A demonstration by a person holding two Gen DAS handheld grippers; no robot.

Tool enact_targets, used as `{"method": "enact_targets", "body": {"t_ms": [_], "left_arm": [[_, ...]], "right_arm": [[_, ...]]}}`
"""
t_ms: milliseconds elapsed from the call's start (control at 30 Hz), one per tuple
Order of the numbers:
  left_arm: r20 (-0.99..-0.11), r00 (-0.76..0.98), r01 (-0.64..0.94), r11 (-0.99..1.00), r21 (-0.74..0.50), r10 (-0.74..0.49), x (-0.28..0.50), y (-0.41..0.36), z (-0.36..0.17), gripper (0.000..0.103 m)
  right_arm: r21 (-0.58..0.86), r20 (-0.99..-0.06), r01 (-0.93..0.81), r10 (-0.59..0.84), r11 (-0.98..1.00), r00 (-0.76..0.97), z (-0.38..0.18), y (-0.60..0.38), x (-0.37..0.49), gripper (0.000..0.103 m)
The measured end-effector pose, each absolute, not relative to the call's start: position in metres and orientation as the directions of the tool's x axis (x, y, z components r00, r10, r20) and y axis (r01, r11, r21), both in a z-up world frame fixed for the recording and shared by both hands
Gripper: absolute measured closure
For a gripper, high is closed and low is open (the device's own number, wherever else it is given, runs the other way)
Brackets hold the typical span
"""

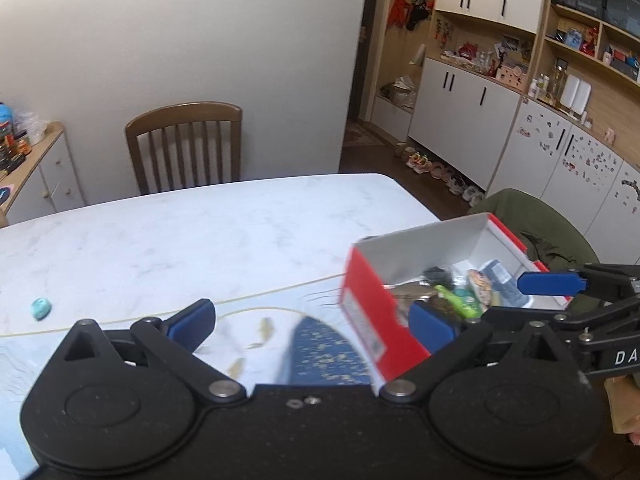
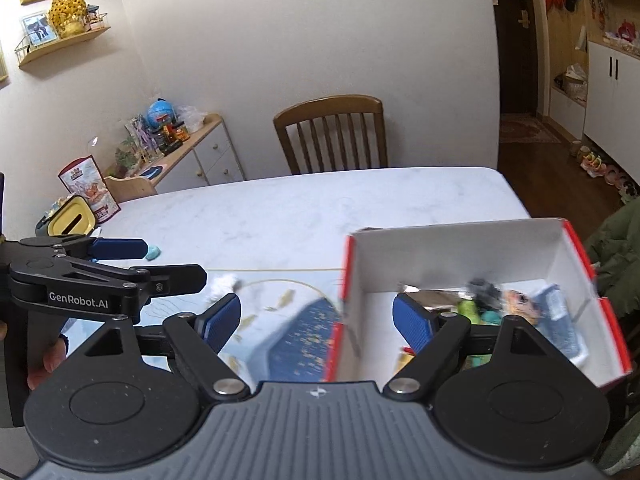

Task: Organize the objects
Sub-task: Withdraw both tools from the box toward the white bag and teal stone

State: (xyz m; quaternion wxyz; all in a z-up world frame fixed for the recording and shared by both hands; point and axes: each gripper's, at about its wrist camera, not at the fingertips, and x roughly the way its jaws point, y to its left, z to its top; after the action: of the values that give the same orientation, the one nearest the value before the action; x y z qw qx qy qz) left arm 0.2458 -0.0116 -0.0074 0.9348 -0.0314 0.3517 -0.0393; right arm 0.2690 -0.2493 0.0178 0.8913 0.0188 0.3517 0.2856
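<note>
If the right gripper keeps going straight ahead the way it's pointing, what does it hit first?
Most likely the red box: its left wall sits between the open right gripper fingers, so a finger would meet the wall. Motion blur makes depth uncertain; the gripper may pass above it toward the white table.

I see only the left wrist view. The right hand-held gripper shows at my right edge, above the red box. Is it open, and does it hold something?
Observer: The right hand-held gripper is open and empty. Its fingers are wide apart, one on each side of the left wall of the red box.
Operator: Is there anything further left than the teal object?
Observer: Yes. A yellow container with a slot stands by the left edge of the table.
Operator: Do I miss anything on the mat?
Observer: A small white thing, blurred, lies at the mat's far edge.
</note>
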Motion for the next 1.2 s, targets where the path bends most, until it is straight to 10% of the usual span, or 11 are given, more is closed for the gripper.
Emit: {"method": "enact_targets", "body": {"t_ms": [1200], "left_arm": [[-0.706,0.678,-0.337,0.940,-0.049,0.206,0.285,0.266,-0.095,0.000]], "right_arm": [[0.061,-0.759,-0.545,0.393,0.836,0.519,-0.061,-0.018,0.305,0.020]]}}
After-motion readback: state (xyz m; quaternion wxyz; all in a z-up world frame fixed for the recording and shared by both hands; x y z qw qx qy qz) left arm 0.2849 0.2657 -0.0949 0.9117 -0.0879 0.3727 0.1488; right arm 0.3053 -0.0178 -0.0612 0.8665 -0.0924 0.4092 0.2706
